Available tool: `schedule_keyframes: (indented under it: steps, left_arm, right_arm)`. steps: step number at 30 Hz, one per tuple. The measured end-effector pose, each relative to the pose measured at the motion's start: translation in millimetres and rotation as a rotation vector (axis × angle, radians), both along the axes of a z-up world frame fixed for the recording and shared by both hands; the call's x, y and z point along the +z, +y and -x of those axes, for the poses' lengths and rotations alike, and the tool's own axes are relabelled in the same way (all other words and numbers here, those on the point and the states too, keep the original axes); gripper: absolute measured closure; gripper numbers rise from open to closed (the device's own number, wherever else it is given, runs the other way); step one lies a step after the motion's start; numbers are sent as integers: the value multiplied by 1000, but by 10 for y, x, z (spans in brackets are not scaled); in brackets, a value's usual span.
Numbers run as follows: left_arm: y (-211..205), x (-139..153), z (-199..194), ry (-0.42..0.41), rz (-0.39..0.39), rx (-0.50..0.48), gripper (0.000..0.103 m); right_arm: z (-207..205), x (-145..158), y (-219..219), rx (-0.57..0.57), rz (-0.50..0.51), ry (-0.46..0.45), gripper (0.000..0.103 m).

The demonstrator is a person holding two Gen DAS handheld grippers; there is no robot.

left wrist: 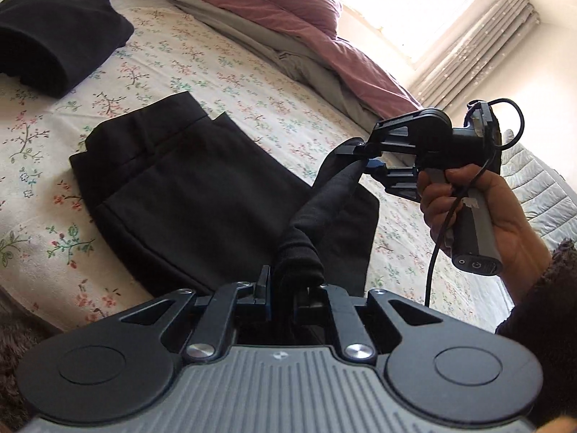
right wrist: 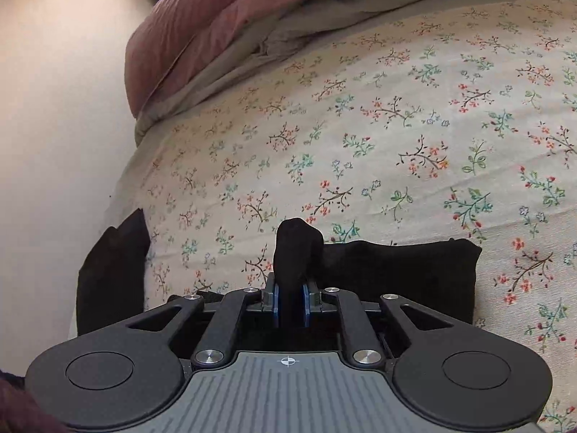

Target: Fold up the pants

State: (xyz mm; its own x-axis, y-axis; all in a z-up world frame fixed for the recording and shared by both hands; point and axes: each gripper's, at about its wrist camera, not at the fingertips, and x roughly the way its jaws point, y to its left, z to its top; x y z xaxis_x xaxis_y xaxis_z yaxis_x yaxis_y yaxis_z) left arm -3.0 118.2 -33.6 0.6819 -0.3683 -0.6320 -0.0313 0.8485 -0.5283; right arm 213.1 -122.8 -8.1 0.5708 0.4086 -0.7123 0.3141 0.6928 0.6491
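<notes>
I see soft black woven pants (left wrist: 202, 195) lying mid-frame on the floral cotton bed sheet (left wrist: 252, 83); my left gripper (left wrist: 288, 288) and right gripper (right wrist: 288, 301) fingers each clamp a bunched fold.

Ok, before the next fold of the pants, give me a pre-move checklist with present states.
1. Left gripper shut on pants fabric: ok.
2. Right gripper pinching fabric between its pads: ok.
3. Fabric taut between the grippers: not ok, it hangs as a bunched strand.
4. Rest of pants flat on bed: ok, mostly.
5. Landing area bare of the other dark garment: ok, it lies apart.
6. Edges aligned: cannot tell.
</notes>
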Motion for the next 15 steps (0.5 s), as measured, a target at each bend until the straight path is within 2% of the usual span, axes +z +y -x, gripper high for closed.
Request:
schedule_keyframes:
  steps: [2, 3, 5, 7, 9, 11, 13, 15]
  left_arm:
    - [75, -83, -74, 62, -13, 7, 79]
    - [114, -116, -114, 101, -19, -8, 78]
    - [208, -168, -137, 145, -43, -43, 67]
    - [229, -128, -133, 124, -80, -78, 59]
    - [269, -58, -112, 87, -102, -100, 53]
    - [313, 0, -176, 63, -115, -109, 40]
    - [371, 38, -265, 49, -111, -114, 37]
    - [432, 29, -393, 41, -65, -136, 34]
  right_arm:
    - [-47, -73, 103, 14, 4, 8, 86]
    - [-59, -90, 135, 20, 2, 7, 82]
    - [-58, -59, 161, 35, 5, -15, 69]
    - [-25, 20, 136, 51, 27, -55, 38]
    - [13, 118, 101, 83, 61, -89, 36]
    - [61, 203, 64, 113, 90, -100, 36]
    - [150, 231, 36, 131, 102, -94, 36]
    - [291, 221, 4, 149, 107, -96, 34]
